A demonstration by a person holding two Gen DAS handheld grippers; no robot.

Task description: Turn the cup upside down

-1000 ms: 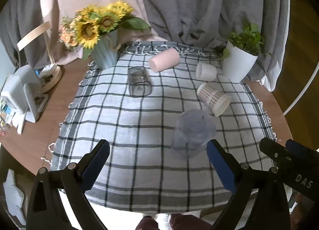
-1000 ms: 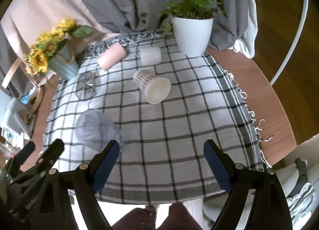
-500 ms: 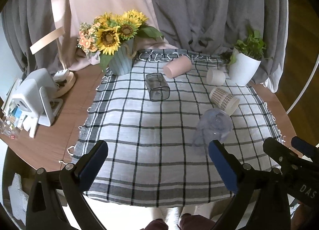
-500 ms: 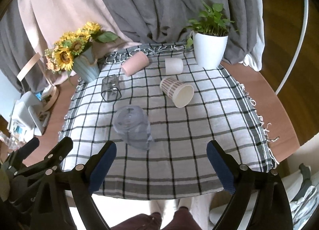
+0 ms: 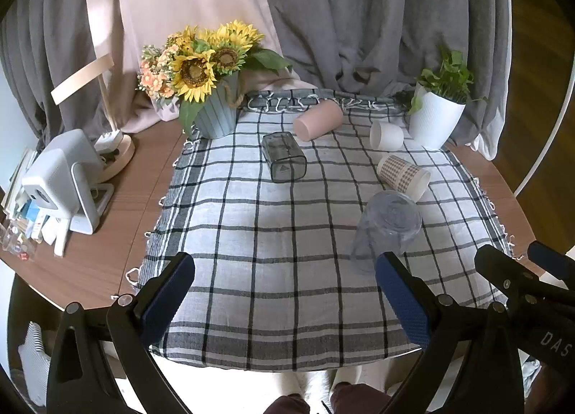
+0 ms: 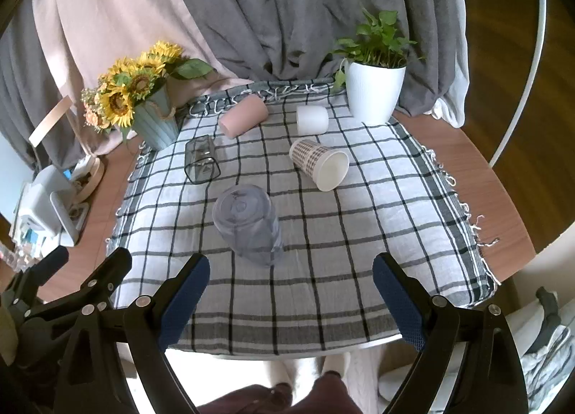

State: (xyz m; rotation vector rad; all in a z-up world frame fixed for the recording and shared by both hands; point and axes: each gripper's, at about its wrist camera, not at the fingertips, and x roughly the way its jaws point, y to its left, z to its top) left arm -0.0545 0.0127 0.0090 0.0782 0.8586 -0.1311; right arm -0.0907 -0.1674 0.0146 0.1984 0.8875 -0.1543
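Observation:
A clear bluish plastic cup (image 5: 386,231) stands upside down on the checked cloth (image 5: 273,234); it also shows in the right wrist view (image 6: 248,223). A patterned paper cup (image 6: 318,164), a pink cup (image 6: 244,119), a white cup (image 6: 312,120) and a dark clear square cup (image 6: 201,162) lie on their sides. My left gripper (image 5: 284,288) is open and empty, held back above the table's near edge. My right gripper (image 6: 291,288) is open and empty, just behind the clear cup.
A sunflower vase (image 5: 215,108) stands at the back left of the cloth and a white potted plant (image 5: 436,116) at the back right. A white device (image 5: 61,180) and clutter sit on the wooden table (image 5: 118,220) to the left. Curtains hang behind.
Both grippers have drawn back and up from the table, so more of the cloth and curtains shows. The clear cup stays standing upside down.

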